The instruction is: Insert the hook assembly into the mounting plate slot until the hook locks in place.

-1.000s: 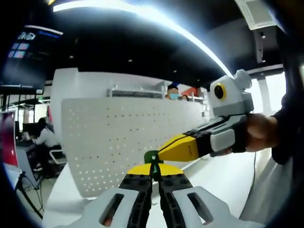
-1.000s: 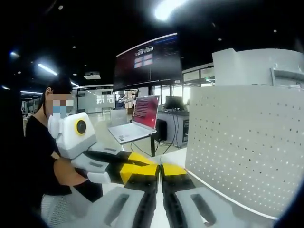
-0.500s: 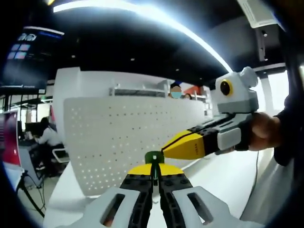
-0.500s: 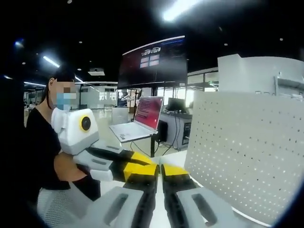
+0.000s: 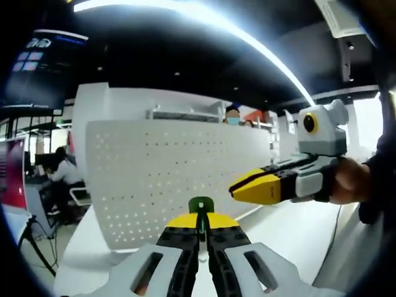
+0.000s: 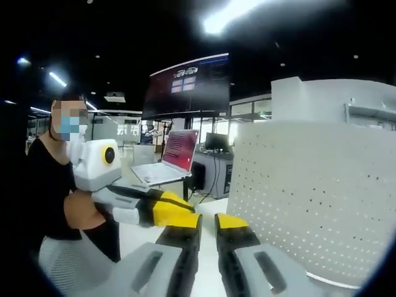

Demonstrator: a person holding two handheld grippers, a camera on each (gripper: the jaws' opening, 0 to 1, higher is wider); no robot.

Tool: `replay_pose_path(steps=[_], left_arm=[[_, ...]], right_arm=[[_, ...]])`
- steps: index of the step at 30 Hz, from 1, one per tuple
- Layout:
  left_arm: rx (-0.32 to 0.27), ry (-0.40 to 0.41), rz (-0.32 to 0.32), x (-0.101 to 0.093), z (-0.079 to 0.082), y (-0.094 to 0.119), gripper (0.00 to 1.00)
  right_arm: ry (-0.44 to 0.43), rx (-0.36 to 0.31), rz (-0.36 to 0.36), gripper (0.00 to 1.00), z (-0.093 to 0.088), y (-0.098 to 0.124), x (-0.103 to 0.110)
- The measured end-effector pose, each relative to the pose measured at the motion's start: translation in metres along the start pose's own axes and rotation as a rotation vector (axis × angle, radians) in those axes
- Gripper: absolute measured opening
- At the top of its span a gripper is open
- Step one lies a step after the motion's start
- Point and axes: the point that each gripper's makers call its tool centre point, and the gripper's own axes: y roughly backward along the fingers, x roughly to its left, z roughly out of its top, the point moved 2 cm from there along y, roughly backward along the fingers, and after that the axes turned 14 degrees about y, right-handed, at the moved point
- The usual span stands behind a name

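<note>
While I hold both grippers up in front of the white perforated mounting plate point(image 5: 167, 179), the left gripper point(image 5: 200, 226) has its yellow-tipped jaws pressed together on the hook assembly point(image 5: 199, 206), a small green piece with a thin stem that stands up out of the seam between the tips. From my left gripper view the green piece sits in front of the lower part of the plate, but I cannot tell whether it touches the holes or hangs just short of them. The plate stands upright on a white table point(image 5: 297, 232), its rows of small holes running across the whole face.

To the right in that same view I see the right gripper point(image 5: 238, 184) coming in sideways, held by a hand point(image 5: 349, 180); its yellow tips lie closed or nearly so and carry nothing I can make out. They are apart from the green hook, above and to the right of it.

In my right gripper view the right gripper point(image 6: 208, 221) shows its own two jaws from the bottom with a narrow gap between the yellow tips, and nothing sits in that gap. The left gripper point(image 6: 185, 206) enters from the left, its yellow tips just beside my right jaws; the hook itself is hidden from here. The mounting plate point(image 6: 309, 198) stands to the right. Behind, an open laptop point(image 6: 170, 161) rests on a desk and a large dark screen point(image 6: 189, 83) hangs above it.
</note>
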Motion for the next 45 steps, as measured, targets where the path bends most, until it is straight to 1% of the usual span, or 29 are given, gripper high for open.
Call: replay_pose_path(steps=[3, 6, 8, 10, 13, 15, 17, 19, 21, 24, 27, 31, 33, 37, 38, 39, 43, 45], left_arm=[[0.008, 0.0, 0.005, 0.001, -0.002, -0.001, 0.03], [0.019, 0.003, 0.013, 0.002, -0.004, -0.002, 0.03], [0.028, 0.002, 0.025, 0.004, -0.005, -0.002, 0.03], [0.04, 0.003, 0.036, 0.006, -0.007, -0.004, 0.03], [0.057, 0.001, 0.051, 0.008, -0.006, -0.007, 0.03], [0.063, -0.005, 0.059, 0.009, -0.004, -0.01, 0.03], [0.068, -0.016, 0.071, 0.012, 0.001, -0.015, 0.03], [0.067, -0.026, 0.085, 0.017, 0.01, -0.02, 0.03], [0.054, -0.032, 0.094, 0.022, 0.023, -0.027, 0.03], [0.043, -0.037, 0.132, 0.035, 0.042, -0.039, 0.03], [0.023, -0.029, 0.155, 0.044, 0.06, -0.051, 0.03], [-0.005, -0.039, 0.196, 0.057, 0.083, -0.067, 0.03], [-0.014, -0.038, 0.208, 0.063, 0.091, -0.073, 0.03], [-0.02, -0.058, 0.25, 0.083, 0.106, -0.086, 0.03], [-0.026, -0.065, 0.26, 0.089, 0.113, -0.09, 0.03], [-0.028, -0.067, 0.263, 0.091, 0.114, -0.091, 0.03], [-0.036, -0.075, 0.289, 0.106, 0.133, -0.104, 0.03], [-0.033, -0.104, 0.301, 0.11, 0.14, -0.111, 0.03]], right_arm=[[-0.017, 0.006, -0.022, 0.08, -0.011, 0.003, 0.0], [-0.016, 0.008, -0.061, 0.11, -0.018, 0.007, -0.007], [-0.008, 0.008, -0.085, 0.14, -0.017, 0.009, -0.014], [-0.002, -0.003, -0.114, 0.16, -0.016, 0.014, -0.023], [0.035, 0.004, -0.157, 0.19, -0.017, 0.021, -0.036], [0.048, 0.009, -0.178, 0.21, -0.017, 0.024, -0.042], [0.042, 0.007, -0.19, 0.24, -0.018, 0.026, -0.049], [0.031, 0.006, -0.199, 0.24, -0.019, 0.028, -0.055], [0.026, 0.009, -0.218, 0.27, -0.019, 0.03, -0.061], [0.011, -0.002, -0.247, 0.32, -0.016, 0.035, -0.07], [-0.008, -0.017, -0.271, 0.35, -0.012, 0.04, -0.076], [-0.014, -0.019, -0.291, 0.38, -0.01, 0.043, -0.081], [-0.018, -0.024, -0.296, 0.37, -0.009, 0.045, -0.083], [-0.025, -0.024, -0.293, 0.37, -0.009, 0.046, -0.084], [-0.026, -0.024, -0.293, 0.37, -0.009, 0.046, -0.084], [-0.028, -0.024, -0.292, 0.37, -0.009, 0.046, -0.085], [-0.043, -0.029, -0.295, 0.37, -0.008, 0.047, -0.088], [-0.056, -0.037, -0.301, 0.38, -0.007, 0.05, -0.09]])
